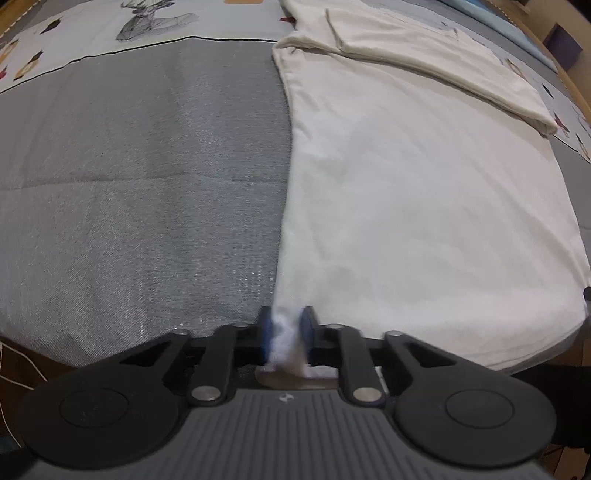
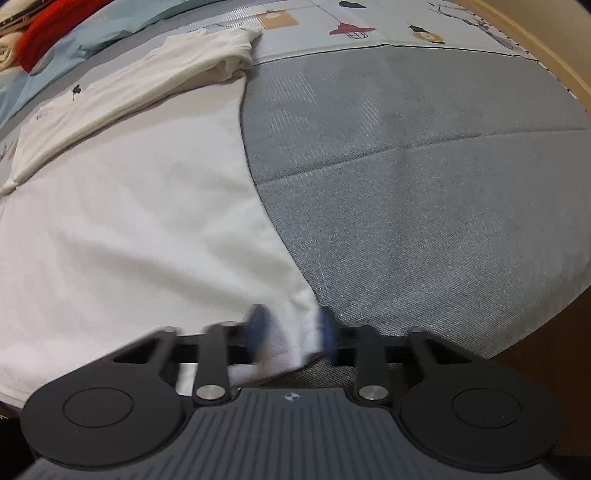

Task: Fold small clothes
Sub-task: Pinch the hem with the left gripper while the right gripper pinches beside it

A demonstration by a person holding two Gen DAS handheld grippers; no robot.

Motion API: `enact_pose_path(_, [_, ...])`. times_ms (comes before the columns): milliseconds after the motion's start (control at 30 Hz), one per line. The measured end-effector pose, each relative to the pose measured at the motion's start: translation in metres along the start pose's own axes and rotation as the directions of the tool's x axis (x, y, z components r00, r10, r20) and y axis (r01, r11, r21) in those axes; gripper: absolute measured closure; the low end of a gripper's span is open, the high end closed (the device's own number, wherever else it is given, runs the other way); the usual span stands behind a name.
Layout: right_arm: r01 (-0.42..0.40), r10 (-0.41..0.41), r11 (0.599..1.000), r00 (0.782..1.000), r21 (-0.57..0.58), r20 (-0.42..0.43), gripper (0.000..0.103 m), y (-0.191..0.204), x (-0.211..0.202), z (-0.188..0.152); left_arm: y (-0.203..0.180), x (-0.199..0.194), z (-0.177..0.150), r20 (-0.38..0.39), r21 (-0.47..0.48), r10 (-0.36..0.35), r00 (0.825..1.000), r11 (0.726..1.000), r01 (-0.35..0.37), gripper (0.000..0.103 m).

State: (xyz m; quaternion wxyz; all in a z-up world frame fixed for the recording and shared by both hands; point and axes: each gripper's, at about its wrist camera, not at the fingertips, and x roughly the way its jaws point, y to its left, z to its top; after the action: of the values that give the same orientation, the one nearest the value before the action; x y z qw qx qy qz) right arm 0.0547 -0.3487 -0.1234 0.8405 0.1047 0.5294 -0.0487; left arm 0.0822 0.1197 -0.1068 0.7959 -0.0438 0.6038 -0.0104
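Left wrist view: the left gripper (image 1: 287, 334) sits at 6 o'clock, its blue-padded fingers (image 1: 266, 328) drawn close together and pinching a bunched corner of the white garment (image 1: 424, 206). The cloth spreads flat from that corner toward 12 and 3 o'clock, filling the right half of the frame. Its left edge runs nearly straight up the middle. Toward 1 o'clock a folded-over part of the garment (image 1: 436, 70) lies across the top of the garment as a long strip. Everything rests on a grey woven bedcover (image 1: 140, 177), which fills the left half. At 11 o'clock a printed panel with a deer drawing (image 1: 147, 22) borders the grey cloth.

Right wrist view: the right gripper (image 2: 293, 332) is at 6 o'clock, with the garment's (image 2: 140, 221) other near corner lying between its blue pads (image 2: 258, 325). The fingers stand somewhat wider apart than the left pair, and motion blur makes it hard to say whether they truly clamp the cloth or only bracket it. The garment covers the left half here, its right edge curving from 6 up to 12 o'clock. The folded strip (image 2: 147, 81) lies at 11 o'clock. The grey bedcover (image 2: 424, 184) fills the right side. At 10 o'clock, past the garment, sit a red fabric item (image 2: 55, 26) and pale blue bedding (image 2: 122, 26). A wooden bed edge (image 2: 535, 48) curves at 2 o'clock.
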Motion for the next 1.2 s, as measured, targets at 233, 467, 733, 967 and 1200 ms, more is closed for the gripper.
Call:
enact_pose_path(233, [-0.136,0.134,0.991,0.985,0.008,0.112,0.097,0.003,-0.032,0.007,-0.012,-0.036,-0.003,0.1,0.097,-0.057,0.993,0.994,0.048,0.098])
enact_pose_path(467, [-0.314,0.306,0.949,0.901,-0.024,0.307,0.098,-0.003,-0.116,0.022,-0.011,-0.123,-0.011,0.255,0.172,-0.179,0.95,0.975,0.138,0.099])
enact_pose_path(733, [-0.407,0.384,0.912,0.799,-0.054,0.462,0.099,-0.047,-0.219,0.0,0.02,-0.226,-0.045,0.361,0.161,-0.29,0.886,0.956,0.247,0.099])
enact_pose_path(967, [-0.477,0.418,0.879,0.739,-0.029,0.529,0.099,-0.072,-0.26,-0.029,0.053,-0.251,-0.048,0.425,0.031,-0.33,0.843,0.936,0.351,0.099])
enact_pose_path(1200, [-0.359,0.319,0.933,0.824,-0.003,0.468,0.099,-0.049,-0.188,0.026,0.033,-0.177,0.033,0.382,0.015,-0.244,0.892,0.966,0.258,0.099])
